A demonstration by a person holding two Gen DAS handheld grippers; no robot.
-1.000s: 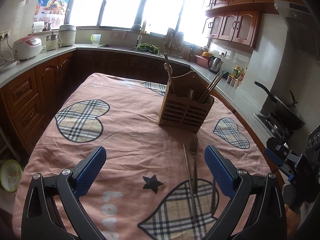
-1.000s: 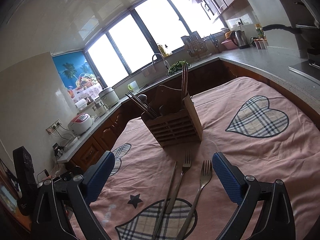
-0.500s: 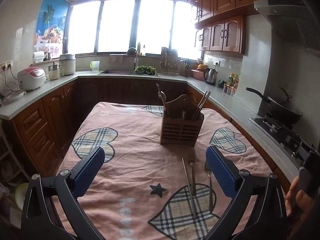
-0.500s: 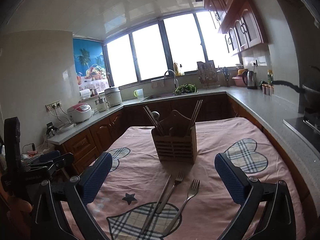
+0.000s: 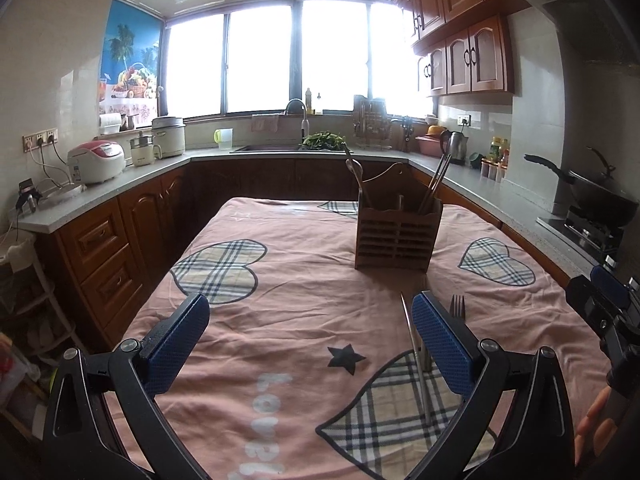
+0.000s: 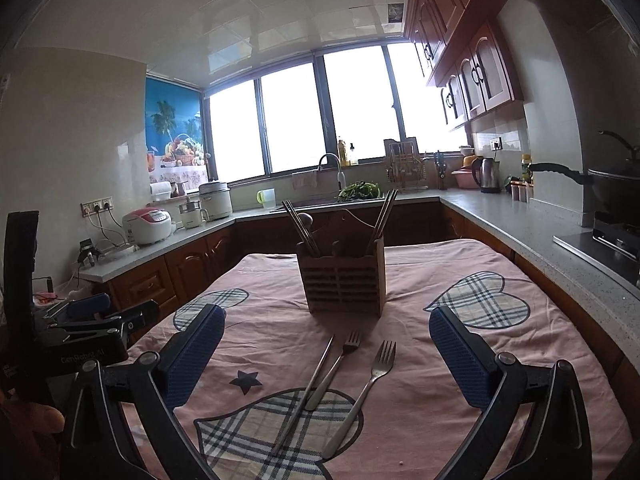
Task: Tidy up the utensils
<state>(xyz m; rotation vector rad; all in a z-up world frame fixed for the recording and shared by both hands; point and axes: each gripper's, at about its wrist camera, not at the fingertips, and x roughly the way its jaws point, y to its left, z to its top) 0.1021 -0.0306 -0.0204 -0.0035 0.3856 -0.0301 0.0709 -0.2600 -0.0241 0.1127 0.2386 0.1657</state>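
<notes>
In the left wrist view the right finger pad (image 5: 442,346) hides most of one fork (image 5: 457,308) (only its tines show); the holder (image 6: 342,280) conceals its utensils' lower ends.

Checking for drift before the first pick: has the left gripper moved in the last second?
Yes. The left gripper has backed away and levelled out: the wooden utensil holder looks smaller and farther, and more of the ceiling shows.

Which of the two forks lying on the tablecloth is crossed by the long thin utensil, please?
The left fork: the long thin utensil lies across its handle. The right fork lies apart on the tablecloth, touching neither.
</notes>
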